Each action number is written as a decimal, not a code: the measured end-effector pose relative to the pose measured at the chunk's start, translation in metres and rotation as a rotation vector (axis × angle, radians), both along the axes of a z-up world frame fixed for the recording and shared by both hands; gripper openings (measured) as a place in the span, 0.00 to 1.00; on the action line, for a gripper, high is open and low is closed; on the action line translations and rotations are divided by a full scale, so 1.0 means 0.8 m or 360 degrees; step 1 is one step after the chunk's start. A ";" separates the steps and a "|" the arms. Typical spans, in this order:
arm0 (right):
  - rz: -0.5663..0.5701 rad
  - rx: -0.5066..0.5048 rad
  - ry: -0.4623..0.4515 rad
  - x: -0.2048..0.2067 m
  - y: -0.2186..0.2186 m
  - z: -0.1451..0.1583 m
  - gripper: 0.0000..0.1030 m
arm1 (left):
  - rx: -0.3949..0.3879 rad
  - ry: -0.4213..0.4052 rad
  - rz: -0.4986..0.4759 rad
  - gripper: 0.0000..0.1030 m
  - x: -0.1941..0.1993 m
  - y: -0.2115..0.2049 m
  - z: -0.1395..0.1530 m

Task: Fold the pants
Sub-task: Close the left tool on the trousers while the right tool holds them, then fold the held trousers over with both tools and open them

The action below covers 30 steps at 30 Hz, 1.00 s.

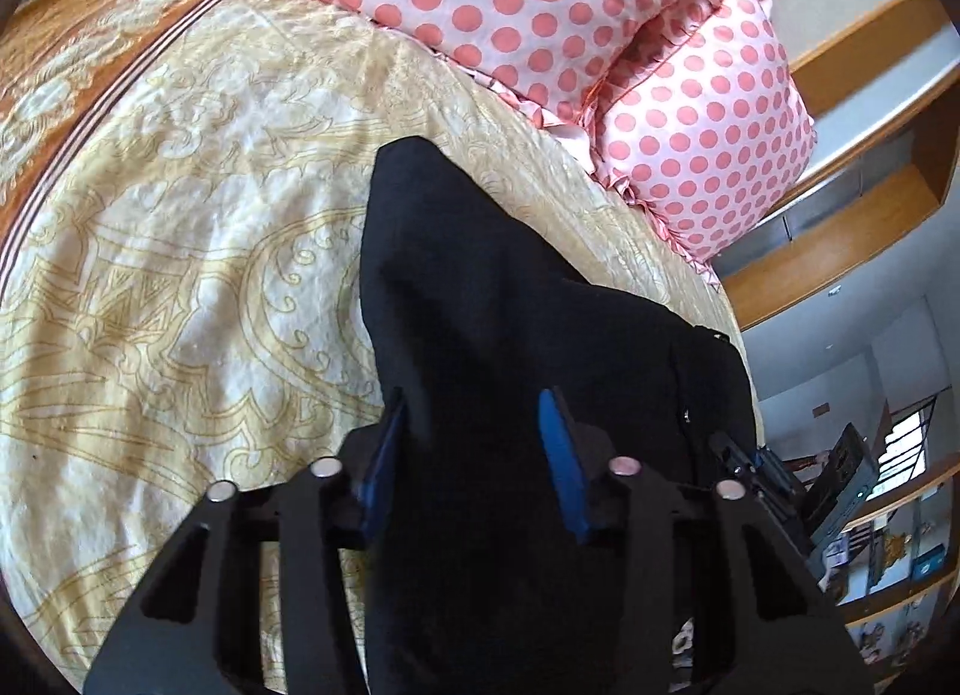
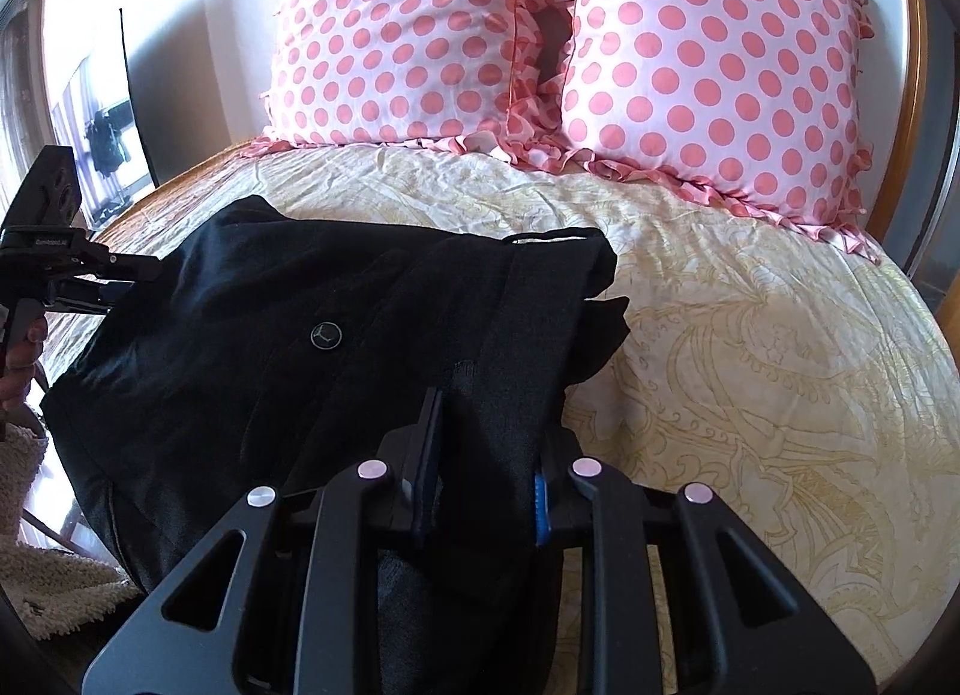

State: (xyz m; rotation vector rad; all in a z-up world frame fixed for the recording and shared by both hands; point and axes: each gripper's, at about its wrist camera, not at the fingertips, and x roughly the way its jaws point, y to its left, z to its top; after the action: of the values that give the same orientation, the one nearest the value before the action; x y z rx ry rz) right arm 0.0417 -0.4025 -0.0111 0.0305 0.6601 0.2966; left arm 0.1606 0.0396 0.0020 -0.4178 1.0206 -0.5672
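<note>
Black pants (image 2: 336, 335) lie bunched on the cream and gold bedspread (image 2: 750, 335), waist button up, one end hanging off the near edge. They also show in the left wrist view (image 1: 510, 305). My left gripper (image 1: 474, 425) has its blue-padded jaws apart with black cloth bunched between them. My right gripper (image 2: 489, 443) is likewise spread around a fold of the pants. The left gripper shows in the right wrist view (image 2: 114, 275) at the pants' left edge, and the right gripper in the left wrist view (image 1: 750, 461) at the pants' right edge.
Two pink polka-dot pillows (image 2: 708, 65) stand against the wooden headboard (image 2: 912, 95). A fluffy beige rug (image 2: 36, 563) lies on the floor at the left. Wooden shelving (image 1: 840, 227) is at the right of the left wrist view.
</note>
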 end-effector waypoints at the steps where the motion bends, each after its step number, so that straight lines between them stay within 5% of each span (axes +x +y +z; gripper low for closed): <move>1: 0.0014 0.0016 -0.0026 -0.002 0.000 0.002 0.21 | 0.0035 -0.0036 -0.0003 0.20 -0.002 -0.004 0.003; 3: 0.0039 0.0060 -0.0065 -0.006 -0.003 0.006 0.19 | 0.0062 -0.0085 -0.0007 0.09 -0.004 -0.011 0.008; 7: 0.0015 0.0117 0.0017 0.005 -0.012 -0.002 0.19 | 0.0065 -0.0093 0.0009 0.08 0.001 -0.015 0.010; 11: -0.0021 0.0371 0.0214 0.028 -0.039 -0.017 0.20 | 0.0092 -0.0072 0.0029 0.08 0.004 -0.019 0.007; 16: -0.0037 0.0468 0.0341 0.043 -0.051 -0.029 0.37 | 0.0092 0.0051 0.0045 0.27 0.018 -0.020 -0.012; 18: -0.0017 0.0494 0.0331 0.044 -0.051 -0.030 0.37 | 0.0094 0.0042 0.0043 0.28 0.018 -0.022 -0.014; 21: 0.0023 0.0458 0.0258 0.037 -0.045 -0.023 0.23 | 0.0133 -0.0011 0.0044 0.10 0.014 -0.025 -0.007; 30: 0.0084 0.0681 0.0174 0.044 -0.061 0.013 0.12 | 0.0095 -0.0142 0.0020 0.06 0.010 -0.024 0.024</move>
State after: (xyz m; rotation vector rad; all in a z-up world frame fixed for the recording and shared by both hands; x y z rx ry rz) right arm 0.0771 -0.4511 -0.0010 0.4412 0.6969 0.4858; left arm 0.1686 0.0203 0.0212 -0.3432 0.9466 -0.5385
